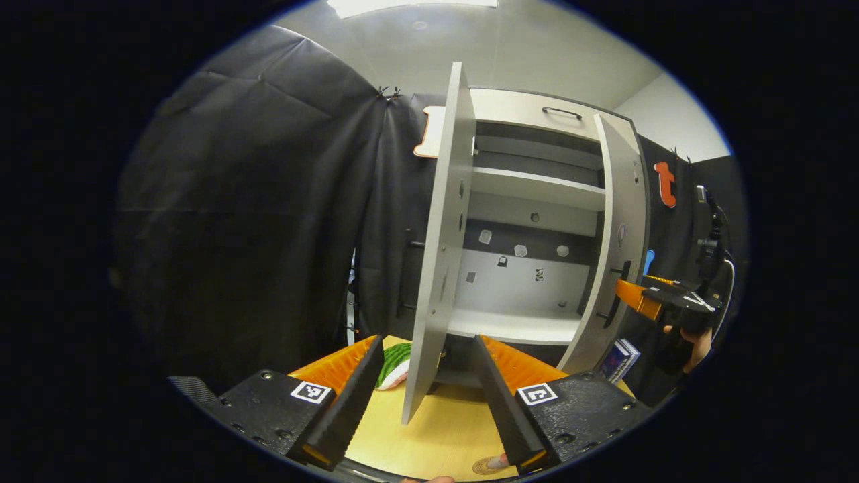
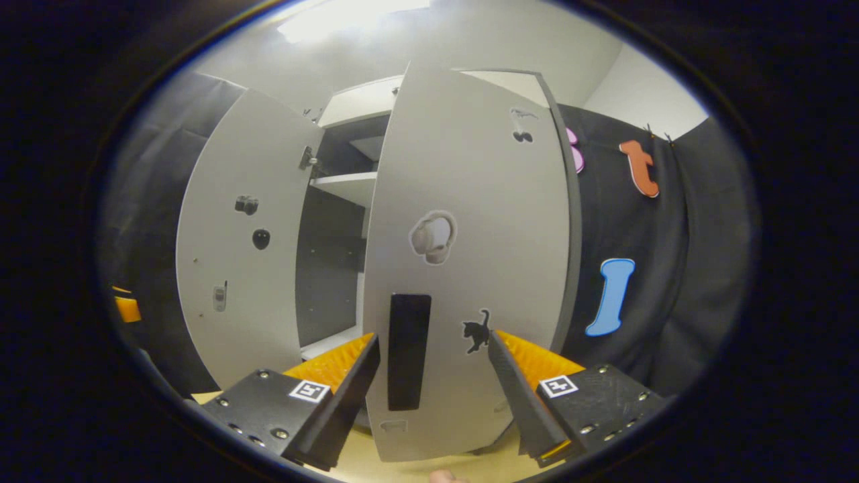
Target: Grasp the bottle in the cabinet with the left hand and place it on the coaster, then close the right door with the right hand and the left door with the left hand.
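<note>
Grey doors stand open on the cabinet (image 1: 530,201). The left door (image 1: 439,248) is tall and stands upright, and in the left gripper view it is seen almost edge-on, with its thin edge pointing at the camera. Its bottom edge sits between the two fingers of the left gripper (image 1: 426,396), which is spread wide and holds nothing. I cannot tell if a finger touches the door.

The right door (image 2: 470,255) is upright too. In the right gripper view its flat front faces the camera, with a long black handle (image 2: 408,350) running up and down. The right gripper (image 2: 433,392) is open wide around the handle and holds nothing; whether it touches the door is hard to tell. In the left gripper view the right gripper (image 1: 634,300) is seen just beside the right door (image 1: 621,241), with a hand (image 1: 694,342) under it.

The coaster (image 1: 484,465) lies on the wooden surface (image 1: 443,429) near the bottom. The bottle is too hidden to make out
</note>
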Demonstrator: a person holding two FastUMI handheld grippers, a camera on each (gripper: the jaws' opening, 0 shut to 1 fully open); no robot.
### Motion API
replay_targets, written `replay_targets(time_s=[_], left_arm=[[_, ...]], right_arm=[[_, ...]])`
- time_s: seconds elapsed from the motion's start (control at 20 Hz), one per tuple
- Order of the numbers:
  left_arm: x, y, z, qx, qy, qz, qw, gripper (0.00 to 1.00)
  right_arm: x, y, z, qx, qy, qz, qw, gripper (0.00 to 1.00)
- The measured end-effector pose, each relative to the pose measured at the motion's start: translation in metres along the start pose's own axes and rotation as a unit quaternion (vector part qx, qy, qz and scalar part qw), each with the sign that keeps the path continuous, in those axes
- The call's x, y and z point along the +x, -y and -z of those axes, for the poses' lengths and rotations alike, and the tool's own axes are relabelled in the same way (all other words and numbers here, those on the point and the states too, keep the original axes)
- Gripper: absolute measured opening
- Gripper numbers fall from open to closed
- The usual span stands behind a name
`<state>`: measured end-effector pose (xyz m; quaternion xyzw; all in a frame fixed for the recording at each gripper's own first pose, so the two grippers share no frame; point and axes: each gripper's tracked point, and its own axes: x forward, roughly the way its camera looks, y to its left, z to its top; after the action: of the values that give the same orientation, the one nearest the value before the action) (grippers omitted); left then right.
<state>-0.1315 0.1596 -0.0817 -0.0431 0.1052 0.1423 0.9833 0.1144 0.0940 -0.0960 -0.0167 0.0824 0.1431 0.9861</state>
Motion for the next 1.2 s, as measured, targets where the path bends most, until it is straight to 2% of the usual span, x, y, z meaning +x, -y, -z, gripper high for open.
replay_targets(time_s=[0.05, 0.1, 0.25, 0.3, 0.35, 0.4, 0.45, 0.5, 0.55, 0.6, 0.65, 0.8, 0.85, 0.9, 0.95, 1.0, 1.05, 1.1, 1.15, 1.2], left_arm=[[0.0, -0.003, 0.0, 0.0, 0.0, -0.005, 1.0, 0.86], [-0.001, -0.007, -0.001, 0.0, 0.001, -0.009, 1.0, 0.86], [-0.003, -0.018, -0.003, 0.003, 0.004, -0.024, 1.0, 0.86], [-0.003, -0.021, -0.005, 0.004, 0.006, -0.029, 1.0, 0.86], [-0.003, -0.025, -0.006, 0.005, 0.007, -0.034, 0.999, 0.86], [-0.003, -0.029, -0.007, 0.006, 0.009, -0.039, 0.999, 0.86], [-0.003, -0.032, -0.008, 0.007, 0.01, -0.044, 0.999, 0.86], [-0.002, -0.035, -0.009, 0.007, 0.011, -0.049, 0.999, 0.86], [-0.002, -0.039, -0.009, 0.007, 0.011, -0.053, 0.998, 0.86], [-0.001, -0.043, -0.01, 0.007, 0.012, -0.057, 0.998, 0.86], [-0.001, -0.045, -0.009, 0.006, 0.012, -0.061, 0.998, 0.86], [0.004, -0.055, -0.01, 0.007, 0.014, -0.073, 0.997, 0.86], [0.005, -0.058, -0.012, 0.007, 0.015, -0.076, 0.997, 0.86], [0.008, -0.06, -0.013, 0.007, 0.016, -0.079, 0.997, 0.86], [0.011, -0.062, -0.014, 0.007, 0.016, -0.08, 0.997, 0.86], [0.013, -0.064, -0.013, 0.007, 0.017, -0.081, 0.997, 0.86], [0.017, -0.067, -0.015, 0.008, 0.018, -0.081, 0.996, 0.86], [0.022, -0.069, -0.017, 0.008, 0.019, -0.081, 0.997, 0.86], [0.026, -0.07, -0.018, 0.009, 0.018, -0.08, 0.997, 0.86], [0.03, -0.07, -0.018, 0.01, 0.018, -0.078, 0.997, 0.86]], right_arm=[[0.005, -0.002, 0.002, 0.001, -0.005, 0.003, 1.0, 0.93], [0.01, -0.004, 0.005, 0.003, -0.008, 0.003, 1.0, 0.98], [0.021, -0.008, 0.009, 0.009, -0.013, 0.002, 1.0, 0.98], [0.023, -0.009, 0.011, 0.01, -0.015, 0.002, 1.0, 0.93], [0.027, -0.011, 0.012, 0.01, -0.016, 0.002, 1.0, 0.93], [0.03, -0.013, 0.013, 0.009, -0.017, 0.001, 1.0, 0.98], [0.034, -0.013, 0.014, 0.007, -0.018, 0.004, 1.0, 0.93], [0.038, -0.015, 0.016, 0.004, -0.02, 0.004, 1.0, 0.98], [0.042, -0.016, 0.015, 0.003, -0.02, 0.007, 1.0, 0.98], [0.047, -0.018, 0.016, 0.003, -0.019, 0.008, 1.0, 0.93], [0.05, -0.019, 0.017, 0.003, -0.019, 0.009, 1.0, 0.98], [0.064, -0.022, 0.018, 0.001, -0.02, 0.016, 1.0, 0.98], [0.068, -0.022, 0.018, 0.002, -0.02, 0.018, 1.0, 0.93], [0.072, -0.022, 0.019, 0.003, -0.021, 0.02, 1.0, 0.93], [0.076, -0.023, 0.018, 0.004, -0.022, 0.023, 0.999, 0.98], [0.08, -0.024, 0.019, 0.006, -0.022, 0.025, 0.999, 0.93], [0.083, -0.024, 0.019, 0.007, -0.022, 0.027, 0.999, 0.93], [0.087, -0.024, 0.02, 0.009, -0.023, 0.029, 0.999, 0.98], [0.09, -0.024, 0.02, 0.011, -0.024, 0.032, 0.999, 0.98], [0.094, -0.025, 0.021, 0.012, -0.025, 0.034, 0.999, 0.93]])
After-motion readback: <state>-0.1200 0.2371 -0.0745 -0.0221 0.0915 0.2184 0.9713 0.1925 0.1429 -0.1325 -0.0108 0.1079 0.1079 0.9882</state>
